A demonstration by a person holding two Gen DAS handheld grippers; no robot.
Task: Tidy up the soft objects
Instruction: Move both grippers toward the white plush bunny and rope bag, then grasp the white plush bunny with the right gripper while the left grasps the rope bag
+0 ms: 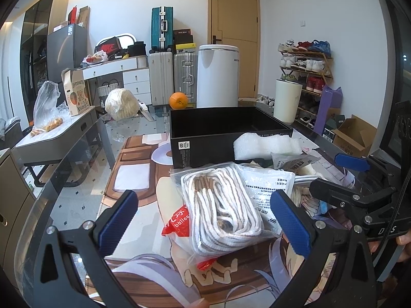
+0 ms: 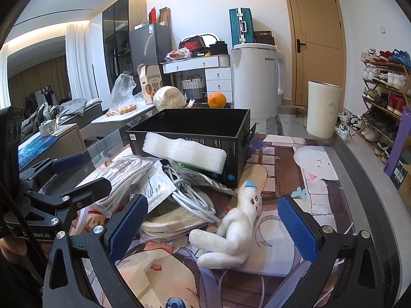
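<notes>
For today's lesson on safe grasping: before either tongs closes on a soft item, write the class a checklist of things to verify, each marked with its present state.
1. Left tongs open wide enough for the bagged striped cord: ok.
2. Right tongs open around the white plush toy: ok.
3. Black box open on top, ready to receive items: ok.
4. Box interior free of other items: cannot tell, its floor is hidden.
5. Bagged cord free of neighbours: not ok, it overlaps a red balloon packet and a printed white bag.
6. Plush toy clear of the grey cable coil: cannot tell.
</notes>
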